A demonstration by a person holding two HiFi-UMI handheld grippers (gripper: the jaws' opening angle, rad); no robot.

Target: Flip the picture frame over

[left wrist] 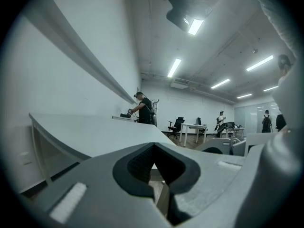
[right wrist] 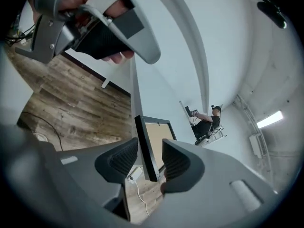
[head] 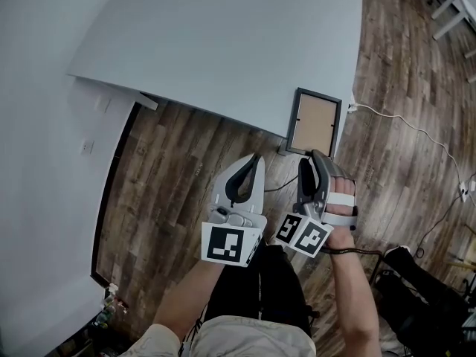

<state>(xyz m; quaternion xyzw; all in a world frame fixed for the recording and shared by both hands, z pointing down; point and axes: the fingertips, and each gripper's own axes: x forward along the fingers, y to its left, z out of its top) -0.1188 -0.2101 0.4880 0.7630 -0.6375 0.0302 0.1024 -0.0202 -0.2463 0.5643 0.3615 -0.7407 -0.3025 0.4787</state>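
Observation:
The picture frame (head: 314, 121) lies flat at the near right corner of the white table (head: 223, 43), dark rim around a tan panel that faces up, its near end past the table's edge. My right gripper (head: 312, 162) is turned on its side at that near end. In the right gripper view the frame's dark edge (right wrist: 146, 151) runs between the two pads of the right gripper (right wrist: 149, 158) with a gap on each side, so it stands open around the frame. My left gripper (head: 256, 161) hangs to the left over the floor, tips together, holding nothing (left wrist: 153, 148).
Wood floor lies below the table's edge. A white cable (head: 416, 129) runs across the floor on the right, and a dark bag or chair (head: 424, 288) sits at lower right. In the left gripper view, a person (left wrist: 142, 109), desks and chairs stand far off.

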